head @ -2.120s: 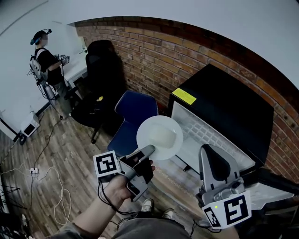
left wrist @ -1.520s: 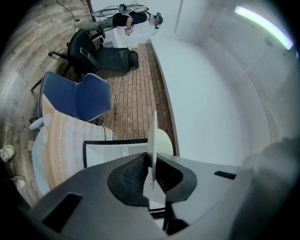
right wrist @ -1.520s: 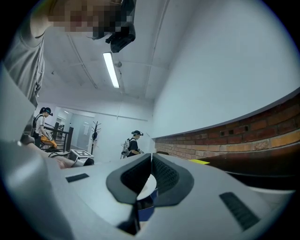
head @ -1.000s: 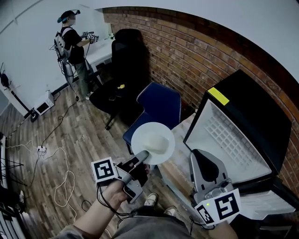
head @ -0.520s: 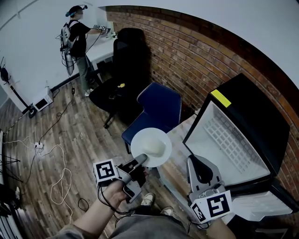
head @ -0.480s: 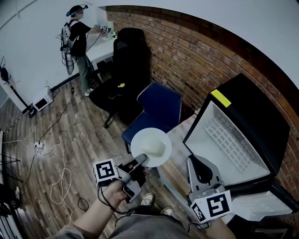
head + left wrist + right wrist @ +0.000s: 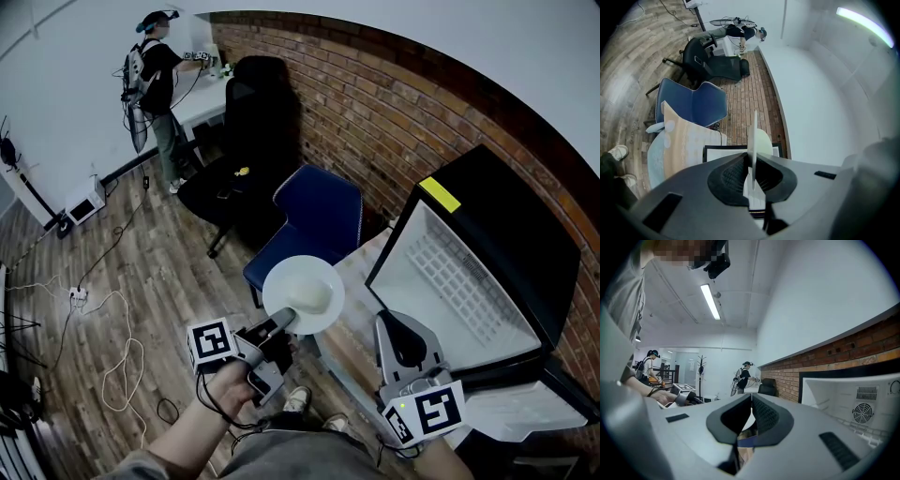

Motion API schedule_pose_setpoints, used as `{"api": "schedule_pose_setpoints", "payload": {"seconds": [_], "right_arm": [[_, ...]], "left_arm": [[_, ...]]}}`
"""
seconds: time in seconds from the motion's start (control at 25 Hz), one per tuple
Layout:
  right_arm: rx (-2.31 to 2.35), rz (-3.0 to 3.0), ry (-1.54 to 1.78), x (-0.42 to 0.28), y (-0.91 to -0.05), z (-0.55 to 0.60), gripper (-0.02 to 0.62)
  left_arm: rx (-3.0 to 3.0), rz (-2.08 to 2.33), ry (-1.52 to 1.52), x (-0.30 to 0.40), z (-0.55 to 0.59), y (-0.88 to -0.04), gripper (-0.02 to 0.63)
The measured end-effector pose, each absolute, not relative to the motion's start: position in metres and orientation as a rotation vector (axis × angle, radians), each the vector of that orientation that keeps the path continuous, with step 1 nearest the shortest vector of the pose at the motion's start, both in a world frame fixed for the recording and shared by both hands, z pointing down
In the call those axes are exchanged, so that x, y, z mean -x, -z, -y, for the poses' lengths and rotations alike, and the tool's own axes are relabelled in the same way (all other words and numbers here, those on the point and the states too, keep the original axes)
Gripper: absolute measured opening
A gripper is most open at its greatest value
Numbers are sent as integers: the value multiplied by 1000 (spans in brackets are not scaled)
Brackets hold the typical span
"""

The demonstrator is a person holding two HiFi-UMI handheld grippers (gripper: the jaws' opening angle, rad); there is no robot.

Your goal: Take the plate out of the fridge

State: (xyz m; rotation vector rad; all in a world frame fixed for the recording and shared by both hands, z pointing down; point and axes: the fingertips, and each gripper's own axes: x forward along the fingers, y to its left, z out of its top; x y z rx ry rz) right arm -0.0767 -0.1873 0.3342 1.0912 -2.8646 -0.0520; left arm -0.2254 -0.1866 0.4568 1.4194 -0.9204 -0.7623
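A round white plate [image 7: 303, 294] hangs in the air out in front of the black fridge [image 7: 497, 220], whose door stands open on a white inside [image 7: 448, 286]. My left gripper [image 7: 285, 322] is shut on the plate's near rim. In the left gripper view the plate [image 7: 754, 136] shows edge-on, pinched between the dark pads of the left gripper [image 7: 752, 169]. My right gripper [image 7: 401, 326] hovers low in front of the fridge, pointing up, shut with nothing in it. In the right gripper view the right gripper [image 7: 751, 400] has its jaw tips touching, and the fridge's white inside [image 7: 855, 401] fills the right.
A blue chair [image 7: 317, 217] stands left of the fridge by the brick wall [image 7: 375, 112], a black office chair [image 7: 246, 141] beyond it. A cloth-covered surface [image 7: 361, 272] lies under the plate. A person [image 7: 155, 80] stands at a far desk. Cables [image 7: 117, 375] trail on the wooden floor.
The plate and left gripper have drawn back from the fridge opening toward me and now hold almost still. The right gripper has sunk slightly. The far person shifted at the desk.
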Motion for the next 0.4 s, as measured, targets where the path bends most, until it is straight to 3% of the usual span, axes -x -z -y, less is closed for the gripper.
{"api": "schedule_pose_setpoints", "payload": {"seconds": [0.4], "right_arm": [[-1101, 2865, 47, 70, -336, 187, 31]], "left_arm": [[-1405, 921, 760, 222, 186, -458, 34]]}}
